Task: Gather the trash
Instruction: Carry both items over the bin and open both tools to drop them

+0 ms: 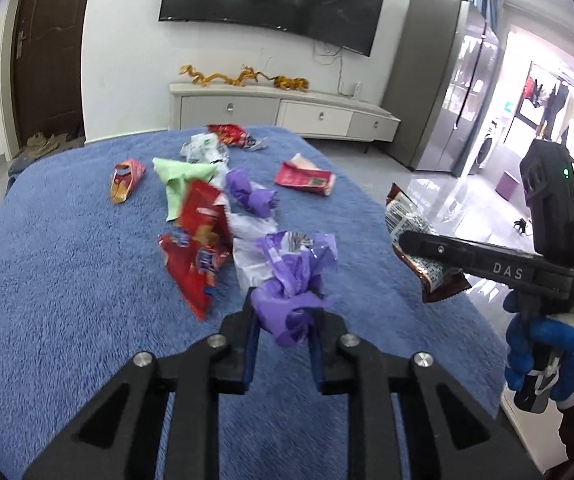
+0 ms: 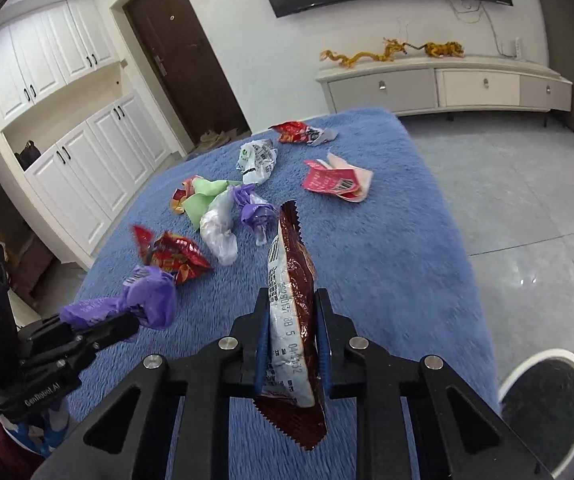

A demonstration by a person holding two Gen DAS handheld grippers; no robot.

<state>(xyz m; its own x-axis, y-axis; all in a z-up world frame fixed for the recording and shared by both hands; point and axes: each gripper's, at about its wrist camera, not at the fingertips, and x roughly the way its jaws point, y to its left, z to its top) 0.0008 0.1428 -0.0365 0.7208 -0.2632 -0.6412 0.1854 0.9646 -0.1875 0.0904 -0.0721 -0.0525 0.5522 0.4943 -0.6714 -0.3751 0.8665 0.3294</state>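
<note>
My left gripper (image 1: 283, 312) is shut on a crumpled purple wrapper (image 1: 291, 304) and holds it above the blue rug (image 1: 67, 280); it also shows in the right wrist view (image 2: 127, 316) at the lower left. My right gripper (image 2: 292, 320) is shut on a dark brown snack bag (image 2: 293, 308), held upright above the rug; it shows in the left wrist view (image 1: 415, 248) at the right. Several wrappers lie on the rug: red chip bags (image 1: 199, 248), a green one (image 1: 183, 180), another purple one (image 1: 253, 194), a pink-red one (image 1: 305, 178).
A round white-rimmed bin (image 2: 543, 400) stands on the tiled floor at the rug's lower right. A white TV cabinet (image 1: 287, 112) and wall TV lie beyond the rug. White cupboards (image 2: 67, 140) and a brown door stand to the left.
</note>
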